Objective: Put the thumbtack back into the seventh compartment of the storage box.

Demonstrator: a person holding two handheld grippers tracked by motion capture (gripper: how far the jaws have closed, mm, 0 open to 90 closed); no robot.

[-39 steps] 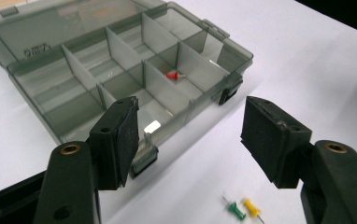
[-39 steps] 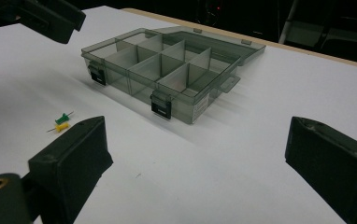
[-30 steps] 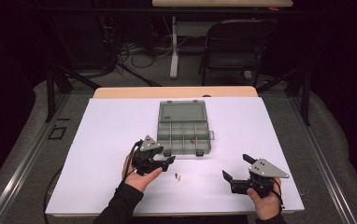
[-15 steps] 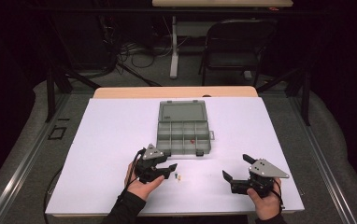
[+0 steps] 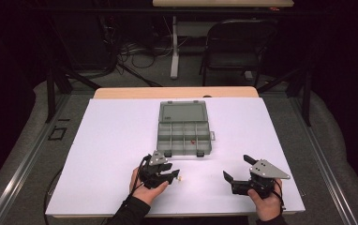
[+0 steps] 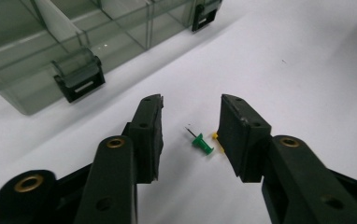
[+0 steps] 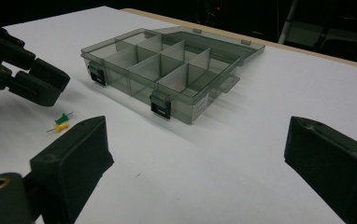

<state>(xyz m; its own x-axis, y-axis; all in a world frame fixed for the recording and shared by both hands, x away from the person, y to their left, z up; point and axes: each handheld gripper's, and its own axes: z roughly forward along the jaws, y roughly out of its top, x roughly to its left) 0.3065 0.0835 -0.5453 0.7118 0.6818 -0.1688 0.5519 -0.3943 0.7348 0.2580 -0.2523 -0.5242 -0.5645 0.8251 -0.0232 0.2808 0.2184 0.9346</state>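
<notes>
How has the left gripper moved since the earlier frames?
Yes. The left gripper has come toward the table's near edge, away from the organizer box, closing around the green pushpin.

Two black claws are seen, each carried in one hand. On the left claw (image 5: 176,176) a small grey three-cornered plate is mounted, on the right claw (image 5: 229,178) a larger one. Brass-coloured rings are set in the jaw arms. Dark sleeves are worn, and black cables trail behind.
</notes>
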